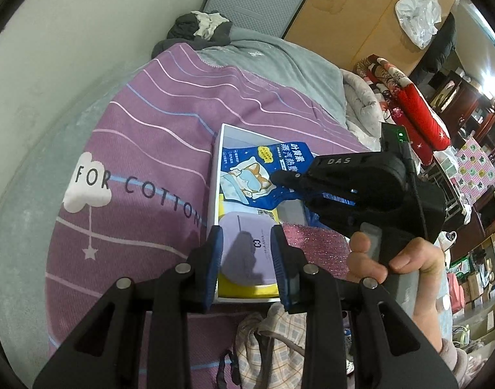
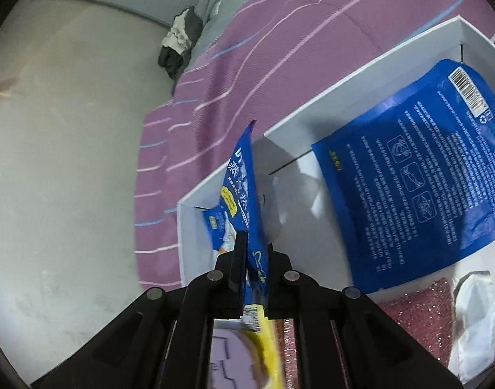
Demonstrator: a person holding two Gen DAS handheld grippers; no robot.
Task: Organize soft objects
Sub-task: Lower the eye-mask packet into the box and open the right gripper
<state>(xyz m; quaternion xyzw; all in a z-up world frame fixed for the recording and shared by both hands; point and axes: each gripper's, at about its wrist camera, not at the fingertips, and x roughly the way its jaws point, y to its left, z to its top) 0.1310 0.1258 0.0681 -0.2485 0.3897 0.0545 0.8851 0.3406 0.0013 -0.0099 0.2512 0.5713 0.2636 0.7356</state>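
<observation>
My right gripper (image 2: 252, 243) is shut on a blue sachet (image 2: 244, 175), which stands on edge above a white box (image 2: 189, 233). From the left wrist view the right gripper (image 1: 278, 176) reaches in from the right, its tips on the blue sachet (image 1: 263, 165) inside the white box (image 1: 216, 168). A lilac round pack (image 1: 244, 243) on a yellow item (image 1: 247, 288) fills the box's near end. My left gripper (image 1: 247, 265) hovers above that end, jaws apart, nothing pressed between the blue pads. A second blue sachet (image 2: 409, 178) lies back-up in a neighbouring white tray (image 2: 361, 90).
The box sits on a purple striped blanket (image 1: 143, 149) over a bed. A pink glittery cloth (image 1: 312, 240) lies right of the box, also pink glittery cloth (image 2: 419, 308). A hand (image 1: 393, 259) holds the right gripper's handle. Folded bedding and a grey bundle (image 1: 199, 29) lie beyond.
</observation>
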